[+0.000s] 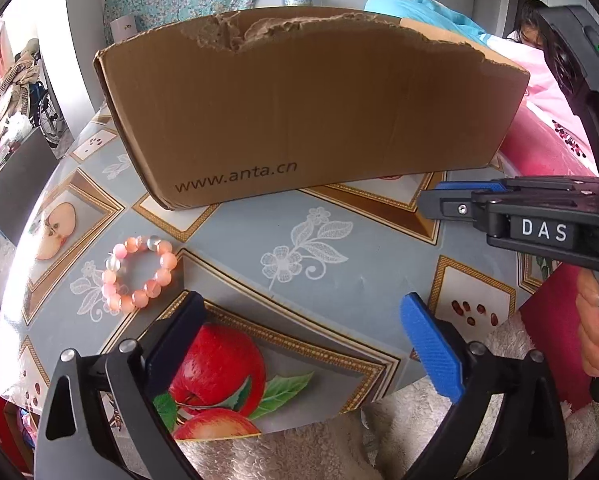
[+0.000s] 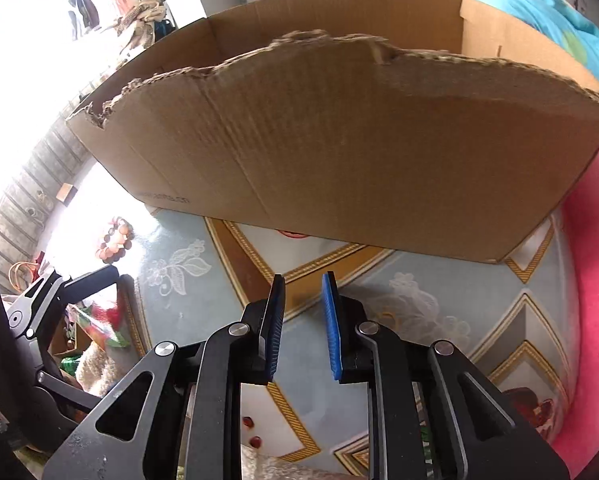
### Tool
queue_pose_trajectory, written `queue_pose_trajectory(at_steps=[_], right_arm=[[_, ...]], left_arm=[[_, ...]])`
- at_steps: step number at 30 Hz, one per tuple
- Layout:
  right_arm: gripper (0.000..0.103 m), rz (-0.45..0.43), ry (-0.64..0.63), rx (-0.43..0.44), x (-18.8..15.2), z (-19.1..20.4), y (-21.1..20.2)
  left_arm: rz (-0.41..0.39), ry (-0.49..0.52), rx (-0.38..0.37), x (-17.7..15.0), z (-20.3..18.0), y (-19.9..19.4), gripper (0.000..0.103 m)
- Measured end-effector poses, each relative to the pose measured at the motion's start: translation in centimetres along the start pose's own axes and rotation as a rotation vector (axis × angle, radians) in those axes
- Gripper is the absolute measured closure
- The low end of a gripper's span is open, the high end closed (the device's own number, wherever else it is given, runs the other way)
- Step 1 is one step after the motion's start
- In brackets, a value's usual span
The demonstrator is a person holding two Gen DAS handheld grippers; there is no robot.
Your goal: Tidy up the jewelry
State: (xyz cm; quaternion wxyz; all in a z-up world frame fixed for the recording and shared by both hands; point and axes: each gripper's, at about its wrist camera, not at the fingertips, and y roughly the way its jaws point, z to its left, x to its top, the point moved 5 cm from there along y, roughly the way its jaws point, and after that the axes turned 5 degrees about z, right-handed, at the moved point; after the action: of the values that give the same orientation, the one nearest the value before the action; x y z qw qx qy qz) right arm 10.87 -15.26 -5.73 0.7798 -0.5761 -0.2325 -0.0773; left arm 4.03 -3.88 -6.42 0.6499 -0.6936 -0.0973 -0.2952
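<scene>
I hold my left gripper (image 1: 299, 320) spread wide and empty over the tablecloth (image 1: 235, 232), ready for the pink bead bracelet (image 1: 139, 274) lying just left of it before the cardboard box (image 1: 299, 108), while my right gripper (image 2: 304, 304) hangs narrowed, holding nothing.

Bright daylight glares from the left; fisheye edges bend and darken.

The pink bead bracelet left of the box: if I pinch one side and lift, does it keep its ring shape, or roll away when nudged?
The bead bracelet is made of separate round beads, so it will probably sag into a dangling loop rather than stay a ring. Glossy beads may slip between flat pads. It lies flat on the tablecloth, so a nudge should slide it rather than roll it.
</scene>
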Motion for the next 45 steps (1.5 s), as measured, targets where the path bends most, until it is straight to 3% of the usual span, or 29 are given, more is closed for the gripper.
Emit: queue_pose_trajectory(at_steps=[5,10,18,24,29,32,41,45], right_arm=[[0.087,0.003,-0.027,0.085,0.8,2.2,0.4],[0.086,-0.045,0.046,0.054,0.7,-1.1,-2.2],[0.087,-0.007,0.166,-0.013,-2.0,-5.4,-2.8],[0.091,-0.010,0.134,0.054,-1.5,-3.5,-1.4],[0.091,0.015,0.067,0.187,-1.0,0.1,-0.2],[0.091,0.011,0.037,0.206,-1.2,0.9,-0.3],[0.088,-0.052,0.182,0.135,-1.6,-5.2,-3.3],[0.079,-0.052,0.262,0.116,-2.0,-7.6,-3.0]], left_arm=[[-0.002,-0.012,0.014,-0.2,-0.2,0.0,0.006],[-0.011,-0.016,0.020,-0.4,-0.2,0.0,0.006],[0.004,-0.022,0.028,-0.6,-0.3,0.0,0.006],[0.023,-0.020,0.031,-0.3,-0.4,-0.1,0.006],[0.035,-0.023,0.027,0.1,-0.4,0.0,0.006],[0.031,-0.023,0.026,0.2,-0.2,0.0,0.006],[0.017,-0.031,0.030,-0.2,-0.1,-0.1,0.005],[-0.003,-0.027,0.032,-0.6,-0.1,-0.3,0.005]])
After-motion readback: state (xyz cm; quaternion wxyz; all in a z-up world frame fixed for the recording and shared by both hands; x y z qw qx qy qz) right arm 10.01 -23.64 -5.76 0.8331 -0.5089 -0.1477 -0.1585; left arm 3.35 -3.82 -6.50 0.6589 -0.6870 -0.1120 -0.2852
